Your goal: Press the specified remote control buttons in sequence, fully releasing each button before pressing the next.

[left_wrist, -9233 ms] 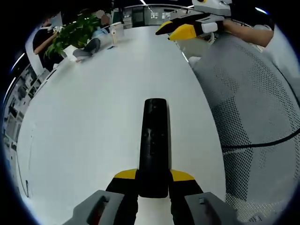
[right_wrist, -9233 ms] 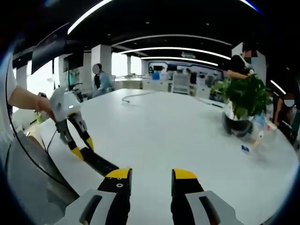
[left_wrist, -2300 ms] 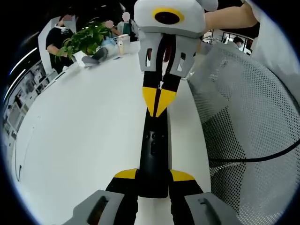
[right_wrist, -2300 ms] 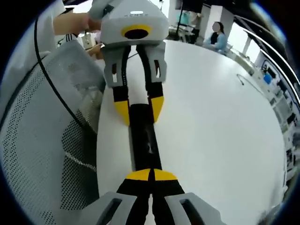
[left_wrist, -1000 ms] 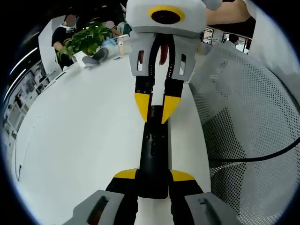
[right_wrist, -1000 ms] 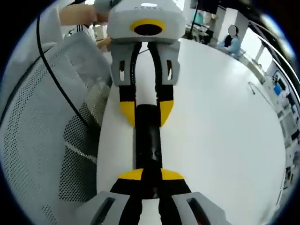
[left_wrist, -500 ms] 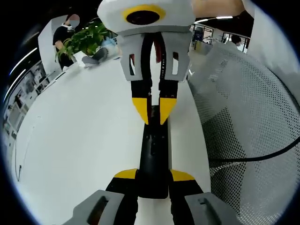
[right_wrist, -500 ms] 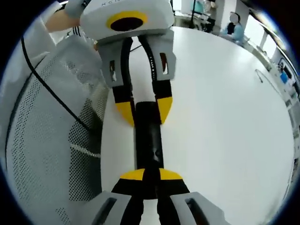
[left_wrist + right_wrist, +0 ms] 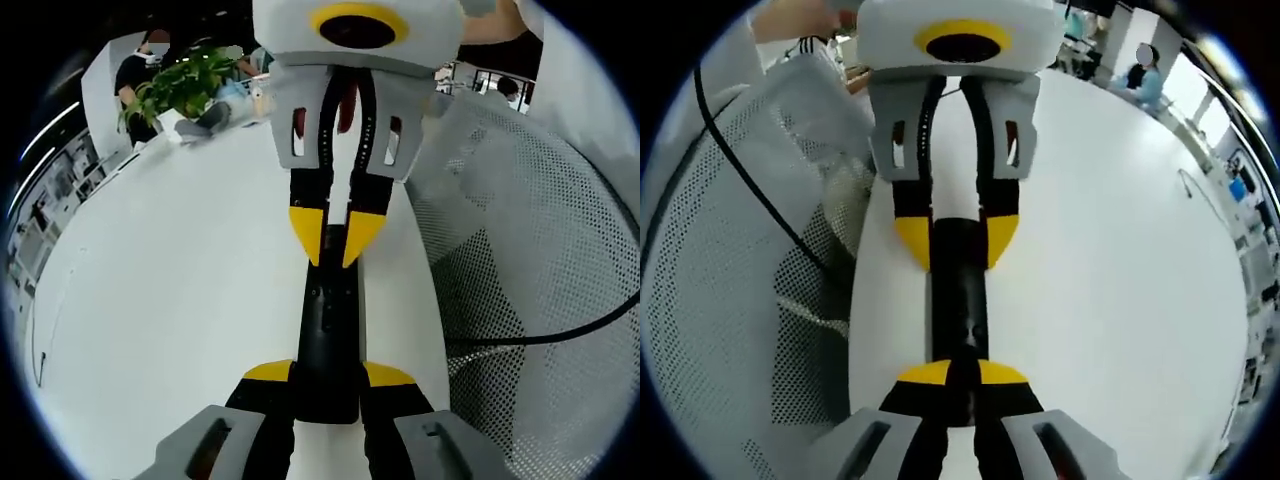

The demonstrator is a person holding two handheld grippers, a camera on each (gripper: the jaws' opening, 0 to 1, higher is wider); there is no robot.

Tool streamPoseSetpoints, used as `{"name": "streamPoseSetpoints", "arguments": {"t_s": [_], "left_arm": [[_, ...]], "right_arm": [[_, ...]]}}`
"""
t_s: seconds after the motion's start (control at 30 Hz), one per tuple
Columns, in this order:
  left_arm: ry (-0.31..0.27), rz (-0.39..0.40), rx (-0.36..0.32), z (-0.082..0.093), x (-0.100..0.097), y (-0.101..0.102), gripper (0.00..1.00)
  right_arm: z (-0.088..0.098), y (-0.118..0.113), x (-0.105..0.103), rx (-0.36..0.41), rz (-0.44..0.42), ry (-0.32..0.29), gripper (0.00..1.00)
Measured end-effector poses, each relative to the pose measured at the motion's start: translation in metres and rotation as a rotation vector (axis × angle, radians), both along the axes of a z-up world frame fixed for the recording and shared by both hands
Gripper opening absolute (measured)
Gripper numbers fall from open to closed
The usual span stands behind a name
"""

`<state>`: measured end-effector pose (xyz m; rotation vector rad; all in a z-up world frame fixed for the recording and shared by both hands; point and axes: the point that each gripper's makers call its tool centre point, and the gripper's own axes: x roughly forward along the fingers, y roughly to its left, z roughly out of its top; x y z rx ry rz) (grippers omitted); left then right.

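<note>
Remote control (image 9: pixel 328 330), a long slim black bar with a matte face and a few small round buttons near its middle, lies lengthwise along the near edge of the white worktop (image 9: pixel 170 300), and I have one end of it clamped between the yellow-tipped jaws of my left claw (image 9: pixel 328 385), which are closed firmly on its sides. My right claw (image 9: pixel 334 240) comes in from the opposite end, tips pointing down over the upper half of the remote; its jaws stand only slightly apart and grip nothing, and in the right gripper view the same claw (image 9: pixel 962 378) sits low over the remote (image 9: pixel 960 290) with the left claw (image 9: pixel 956 245) facing it. I judge this to be the middle of a press: the tips are on or just above a button, though I cannot tell whether there is contact. Next I need a clean lift until the button is fully released, then a short shift along the bar to the following one, keeping my left hold steady. The worktop is smooth and glossy; beside its edge hangs a grey mesh chair back (image 9: pixel 520 250) with a black cable (image 9: pixel 560 325) across it. A leafy potted plant (image 9: pixel 180 90) stands at the far end.
</note>
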<state>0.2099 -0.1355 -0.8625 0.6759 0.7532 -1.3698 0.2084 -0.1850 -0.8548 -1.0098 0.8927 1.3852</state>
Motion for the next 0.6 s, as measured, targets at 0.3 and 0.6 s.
{"name": "streamPoseSetpoints", "arguments": {"t_s": [0.3, 0.6], "left_arm": [[0.000, 0.005, -0.009, 0.0002, -0.0004, 0.0002, 0.24], [-0.001, 0.000, -0.007, 0.0002, -0.0009, 0.0000, 0.24]], "right_arm": [[-0.0004, 0.0019, 0.0003, 0.053, -0.018, 0.013, 0.02], [-0.0013, 0.0041, 0.0001, 0.032, -0.040, -0.024, 0.02]]}}
